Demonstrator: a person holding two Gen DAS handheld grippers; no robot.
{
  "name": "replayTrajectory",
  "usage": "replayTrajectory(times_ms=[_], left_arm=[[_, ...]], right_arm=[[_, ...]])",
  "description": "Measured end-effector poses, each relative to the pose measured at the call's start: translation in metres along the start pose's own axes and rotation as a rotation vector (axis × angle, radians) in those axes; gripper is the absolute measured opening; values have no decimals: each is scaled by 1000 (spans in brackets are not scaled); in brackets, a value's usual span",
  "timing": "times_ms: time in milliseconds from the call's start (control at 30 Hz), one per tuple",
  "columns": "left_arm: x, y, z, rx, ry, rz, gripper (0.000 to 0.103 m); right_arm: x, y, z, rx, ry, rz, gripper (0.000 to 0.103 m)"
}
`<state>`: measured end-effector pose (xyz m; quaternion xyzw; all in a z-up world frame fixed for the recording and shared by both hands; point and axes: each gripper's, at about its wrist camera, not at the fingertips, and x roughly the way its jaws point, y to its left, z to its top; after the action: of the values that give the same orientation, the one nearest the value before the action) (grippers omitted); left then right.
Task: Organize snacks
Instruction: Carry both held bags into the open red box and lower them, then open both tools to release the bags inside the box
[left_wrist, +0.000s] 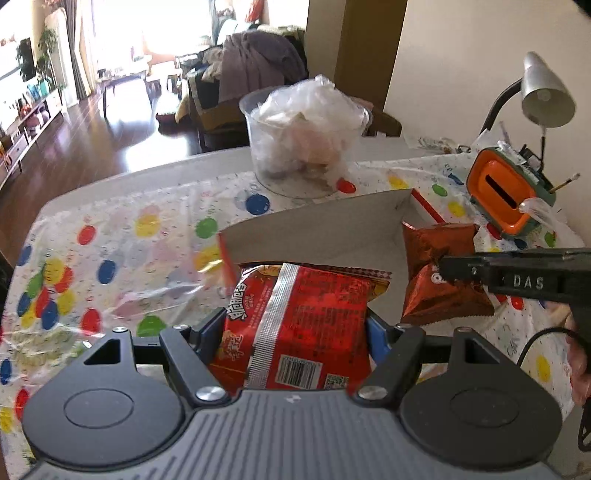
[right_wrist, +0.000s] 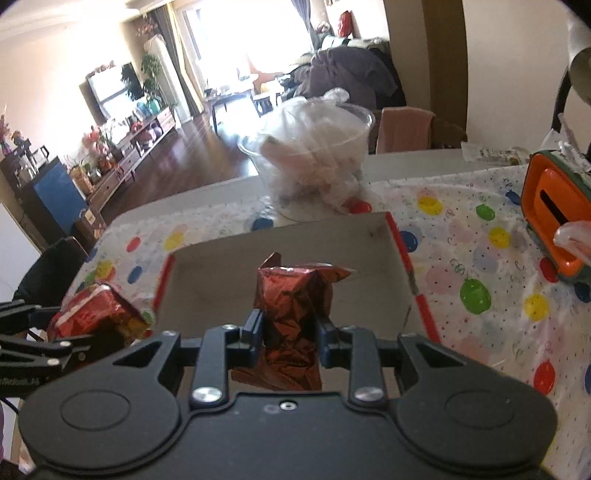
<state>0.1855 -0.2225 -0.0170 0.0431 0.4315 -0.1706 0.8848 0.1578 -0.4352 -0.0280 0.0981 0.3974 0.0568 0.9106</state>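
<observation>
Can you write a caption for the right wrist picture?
Right gripper holds a crinkled red foil snack packet over the cardboard box.

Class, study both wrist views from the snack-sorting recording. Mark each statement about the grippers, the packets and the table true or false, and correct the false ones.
1. The left gripper is shut on a red snack packet. True.
2. The right gripper is open and holds nothing. False: it is shut on a dark red foil packet.
3. A shallow cardboard box lies on the dotted tablecloth. True.
4. The clear plastic tub stands inside the box. False: it stands beyond the box's far wall.
5. An orange and green container sits near the desk lamp. True.
</observation>
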Motion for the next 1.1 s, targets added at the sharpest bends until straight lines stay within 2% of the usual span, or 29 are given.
replayTrajectory(times_ms=[267,433,500,767,967,1100], left_arm=[[61,-29,12,43,110,40,76],[86,-40,14,70,166,82,76],[93,-42,16,81,189,75,76],[102,-55,9,139,249,86,76],[97,-58,2,137,234,85,75],[85,-54,0,97,206,75,75]], right_arm=[[42,-21,1,-61,105,3,28],[60,-22,0,-104,145,2,28],[64,-21,0,-119,160,12,28],[73,-23,-7,-144,213,44,30],[66,-27,-12,-149,214,59,33],[55,-29,-12,-139,199,77,40]])
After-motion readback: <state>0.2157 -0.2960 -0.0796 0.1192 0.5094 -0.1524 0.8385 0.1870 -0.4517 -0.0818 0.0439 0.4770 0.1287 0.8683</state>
